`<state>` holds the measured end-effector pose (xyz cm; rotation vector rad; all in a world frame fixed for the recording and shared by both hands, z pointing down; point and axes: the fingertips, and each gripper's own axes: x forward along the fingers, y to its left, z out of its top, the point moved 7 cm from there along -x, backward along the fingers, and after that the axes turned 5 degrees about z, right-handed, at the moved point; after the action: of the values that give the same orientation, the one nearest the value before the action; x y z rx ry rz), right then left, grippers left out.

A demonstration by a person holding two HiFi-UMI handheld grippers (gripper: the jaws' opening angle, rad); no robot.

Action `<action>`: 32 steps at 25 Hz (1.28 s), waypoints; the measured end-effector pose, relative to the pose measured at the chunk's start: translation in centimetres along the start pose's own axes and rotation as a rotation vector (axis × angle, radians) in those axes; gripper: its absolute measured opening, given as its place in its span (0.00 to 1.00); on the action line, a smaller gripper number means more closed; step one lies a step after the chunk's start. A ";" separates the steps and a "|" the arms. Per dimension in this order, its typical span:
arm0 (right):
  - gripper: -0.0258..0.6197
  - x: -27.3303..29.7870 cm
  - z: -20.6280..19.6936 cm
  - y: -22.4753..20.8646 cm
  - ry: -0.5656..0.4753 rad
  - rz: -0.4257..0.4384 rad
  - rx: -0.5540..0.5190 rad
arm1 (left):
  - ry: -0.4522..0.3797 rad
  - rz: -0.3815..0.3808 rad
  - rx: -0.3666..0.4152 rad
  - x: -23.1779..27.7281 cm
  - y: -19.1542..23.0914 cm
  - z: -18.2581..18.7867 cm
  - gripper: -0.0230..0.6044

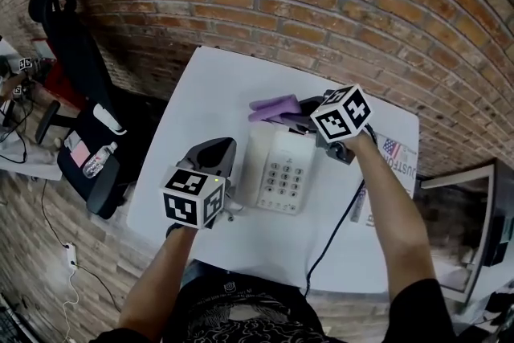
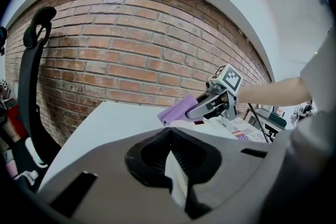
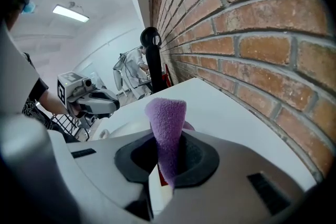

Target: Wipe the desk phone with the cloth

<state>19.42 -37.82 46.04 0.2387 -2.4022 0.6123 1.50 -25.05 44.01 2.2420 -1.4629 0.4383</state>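
A white desk phone (image 1: 280, 170) lies in the middle of the white table (image 1: 209, 92). My right gripper (image 1: 303, 112) hovers at the phone's far end, shut on a purple cloth (image 1: 272, 107) that sticks out to the left over the phone's top. In the right gripper view the cloth (image 3: 166, 119) stands up from between the shut jaws (image 3: 167, 150). My left gripper (image 1: 222, 147) sits just left of the phone, jaws together with nothing in them. The left gripper view shows its tips (image 2: 169, 131) meeting, with the right gripper (image 2: 202, 108) and cloth (image 2: 177, 110) ahead.
A brick wall (image 1: 321, 4) runs along the table's far edge. A printed paper (image 1: 392, 153) lies at the right of the table, and a black cable (image 1: 332, 230) runs toward the near edge. A black office chair (image 1: 76, 68) stands to the left.
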 end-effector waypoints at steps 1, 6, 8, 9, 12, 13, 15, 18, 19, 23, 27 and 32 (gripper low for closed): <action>0.11 -0.3 -0.2 0.0 0.000 -0.004 0.003 | 0.000 -0.003 0.001 0.0 -0.1 0.0 0.05; 0.12 -1.4 -1.3 -0.4 -0.005 -0.022 0.025 | -0.001 -0.015 0.012 0.3 -0.8 0.1 0.05; 0.12 -1.9 -1.7 -0.5 -0.009 -0.029 0.033 | 0.001 -0.017 0.014 0.4 -1.0 0.1 0.05; 0.11 -2.1 -1.9 -0.6 -0.011 -0.034 0.037 | 0.002 -0.017 0.015 0.4 -1.0 0.0 0.05; 0.11 -3.0 -2.7 -0.7 -0.019 -0.053 0.053 | 0.003 -0.020 0.015 0.4 -1.2 0.1 0.05; 0.11 -3.3 -2.9 -0.7 -0.023 -0.064 0.057 | 0.003 -0.022 0.014 0.4 -1.3 0.1 0.05; 0.11 -4.0 -3.2 -0.6 -0.039 -0.096 0.057 | 0.003 -0.024 0.015 0.4 -1.6 0.1 0.05; 0.11 -5.2 -3.4 0.0 -0.086 -0.174 0.049 | 0.002 -0.032 0.020 0.4 -1.9 0.2 0.05; 0.11 -5.7 -3.4 0.2 -0.107 -0.207 0.051 | 0.001 -0.034 0.023 0.3 -1.9 0.2 0.05; 0.11 -7.6 -3.6 1.6 -0.196 -0.339 0.067 | -0.006 -0.036 0.027 0.0 -2.3 0.2 0.05; 0.12 -9.6 -3.6 4.0 -0.288 -0.451 0.084 | -0.024 -0.052 0.041 -1.0 -2.6 0.7 0.05; 0.12 -11.3 -3.9 8.6 -0.405 -0.526 0.121 | -0.050 -0.079 0.062 -3.0 -2.8 1.1 0.05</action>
<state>27.65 -28.22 38.51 1.0955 -2.5181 0.4918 2.90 -22.30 41.12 2.3663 -1.3970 0.4110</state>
